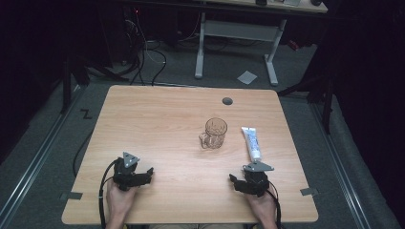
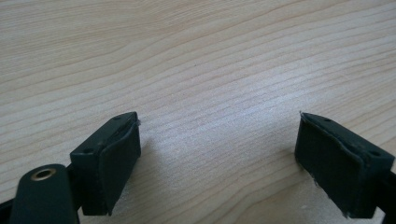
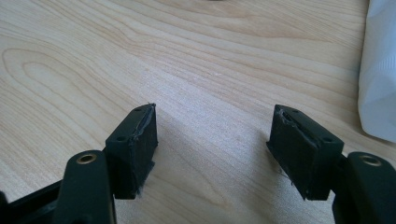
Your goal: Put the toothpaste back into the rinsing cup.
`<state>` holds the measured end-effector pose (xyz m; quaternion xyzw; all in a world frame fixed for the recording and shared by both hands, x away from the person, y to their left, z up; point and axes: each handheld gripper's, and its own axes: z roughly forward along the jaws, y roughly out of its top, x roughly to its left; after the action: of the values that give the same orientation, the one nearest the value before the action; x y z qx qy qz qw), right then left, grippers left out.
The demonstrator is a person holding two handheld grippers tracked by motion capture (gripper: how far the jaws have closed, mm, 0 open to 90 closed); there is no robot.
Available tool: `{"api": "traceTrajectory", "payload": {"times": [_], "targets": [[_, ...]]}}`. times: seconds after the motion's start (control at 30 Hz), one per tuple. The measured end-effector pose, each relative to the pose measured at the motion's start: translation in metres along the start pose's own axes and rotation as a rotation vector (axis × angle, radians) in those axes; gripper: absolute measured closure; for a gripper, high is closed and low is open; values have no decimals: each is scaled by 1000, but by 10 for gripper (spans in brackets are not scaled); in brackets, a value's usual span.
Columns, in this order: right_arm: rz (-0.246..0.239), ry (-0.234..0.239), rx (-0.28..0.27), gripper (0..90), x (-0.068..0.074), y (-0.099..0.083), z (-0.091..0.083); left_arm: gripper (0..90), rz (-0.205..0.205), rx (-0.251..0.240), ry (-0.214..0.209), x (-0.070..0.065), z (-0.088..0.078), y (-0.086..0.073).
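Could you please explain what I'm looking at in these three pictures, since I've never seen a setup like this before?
There is no robot here: a person sits at a wooden table and holds a hand-operated two-jaw gripper in each hand. The high view comes from a fixed camera above, looking down; the forearms enter from the bottom, with the left gripper at the left and the right gripper at the right. The other two pictures come from small cameras riding on each gripper, looking along its black jaws. In the left gripper view and the right gripper view the jaws stand wide apart over bare wood, so nothing is held. On the table lie a clear glass mug with a handle and, to its right, a white tube lying flat. The white shape at the edge of the right gripper view is probably that tube.
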<state>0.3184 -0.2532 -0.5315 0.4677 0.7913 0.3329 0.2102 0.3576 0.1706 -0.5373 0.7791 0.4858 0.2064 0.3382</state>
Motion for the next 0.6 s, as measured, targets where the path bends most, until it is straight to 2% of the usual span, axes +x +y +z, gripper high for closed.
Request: {"api": "traceTrajectory", "payload": {"times": [0.6], "targets": [[0,2,1,317,0,0,0,151,-2,-1,-7,0,-1,-1]]}}
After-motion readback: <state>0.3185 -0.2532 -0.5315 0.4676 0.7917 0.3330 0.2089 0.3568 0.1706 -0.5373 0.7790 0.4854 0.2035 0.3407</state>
